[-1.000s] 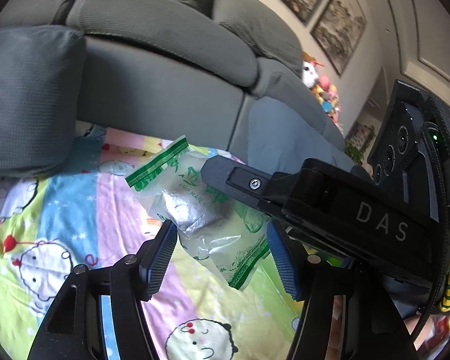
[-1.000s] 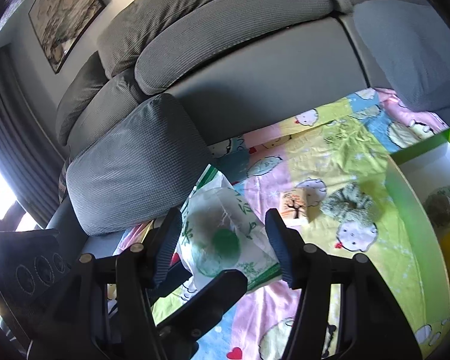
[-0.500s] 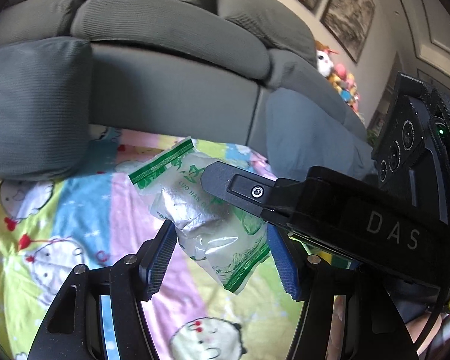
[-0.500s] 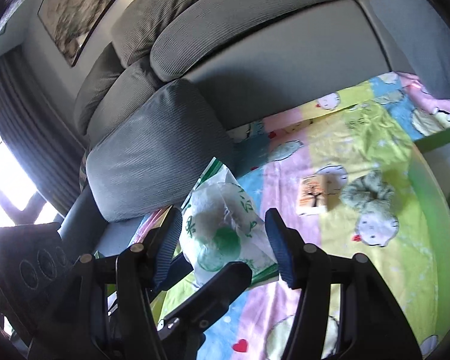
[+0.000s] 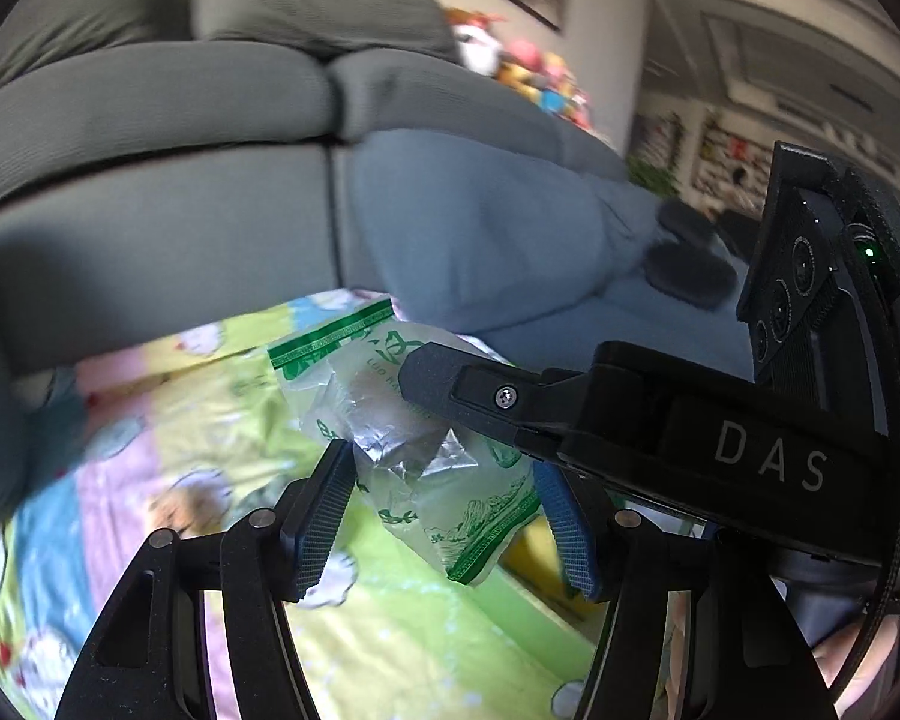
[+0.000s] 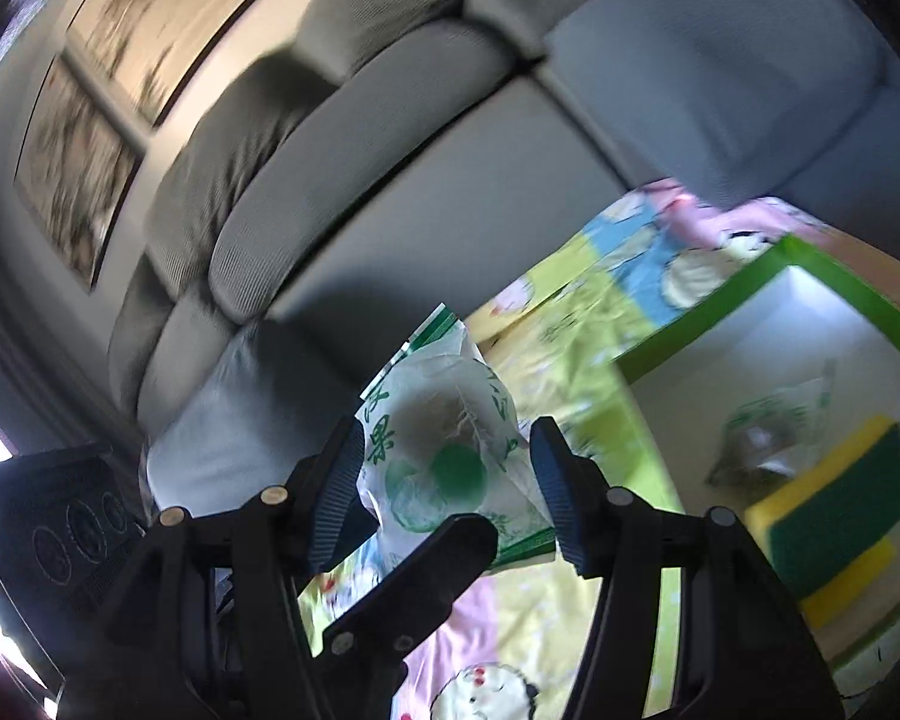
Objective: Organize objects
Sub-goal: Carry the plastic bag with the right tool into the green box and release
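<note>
Both hand-held grippers have swung sideways across the sofa. The grey cushion that filled the left edge of the left wrist view a second ago has slid out, and an open box has come into the right wrist view.

Left wrist view: the left gripper [image 5: 438, 480] is clamped on a crinkled clear plastic bag with green printing [image 5: 402, 438]. The left pad presses its creased side, and the bag hangs clear of the pastel cartoon-print sheet [image 5: 150, 480]. A black finger of the right gripper [image 5: 462, 378] lies across the bag's upper part. A limp pouch sags from a single pinch, which is probably why it is carried two-handed. Behind it are the grey sofa [image 5: 150, 210] and a blue cushion [image 5: 480, 228], both blurred.

Right wrist view: the right gripper [image 6: 447, 450] also grips the bag [image 6: 444, 420] between its ribbed pads. One finger of the left gripper [image 6: 438, 546] crosses beneath it. To the right, on the sheet [image 6: 576, 396], stands a white cardboard box with a green rim [image 6: 708, 312]. It already holds a yellow-and-green scrubbing sponge [image 6: 834, 504] and a second clear green-printed bag [image 6: 768, 426]. The carried bag is still short of the rim. It appears headed for the box, lifted high enough to clear the wall.
</note>
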